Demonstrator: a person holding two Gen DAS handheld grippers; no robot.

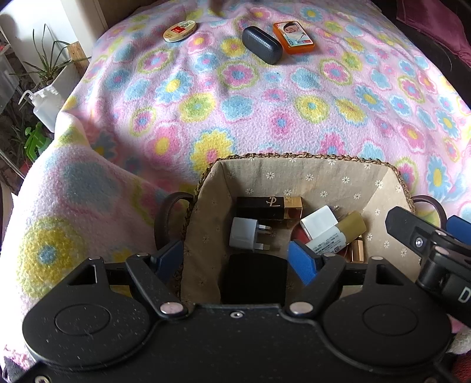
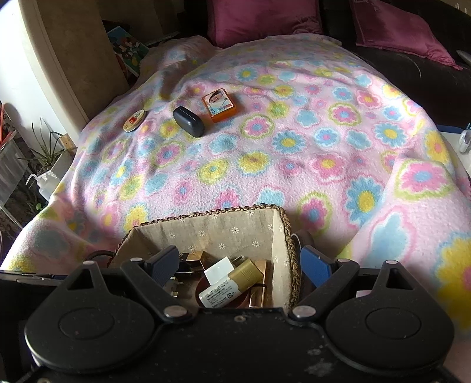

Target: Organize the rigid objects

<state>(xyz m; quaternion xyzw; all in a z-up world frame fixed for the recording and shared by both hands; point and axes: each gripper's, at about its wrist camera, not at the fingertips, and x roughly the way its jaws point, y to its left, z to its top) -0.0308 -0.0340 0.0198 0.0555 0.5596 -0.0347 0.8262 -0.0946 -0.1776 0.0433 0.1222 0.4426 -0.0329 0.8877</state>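
Observation:
A woven basket (image 1: 309, 157) with beige lining sits on the flowered blanket; it also shows in the right wrist view (image 2: 223, 232). Inside lie a black and gold lipstick (image 1: 268, 207), a grey plug adapter (image 1: 245, 237), a white tube with a gold cap (image 1: 338, 235), a white block (image 1: 318, 221) and a black box (image 1: 254, 277). My left gripper (image 1: 235, 262) is open, straddling the basket's left wall. My right gripper (image 2: 240, 268) is open, straddling the basket's right wall. Far off lie a dark glasses case (image 1: 262, 44), an orange tin (image 1: 294, 36) and a round tin (image 1: 179, 31).
The pink flowered blanket (image 1: 265, 103) covers the whole surface. Plants and a white squeeze bottle (image 1: 44, 103) stand off the left edge. Magenta cushions (image 2: 265, 17) and a dark sofa (image 2: 412, 67) lie beyond the far edge. The right gripper shows at the left view's right edge (image 1: 432, 244).

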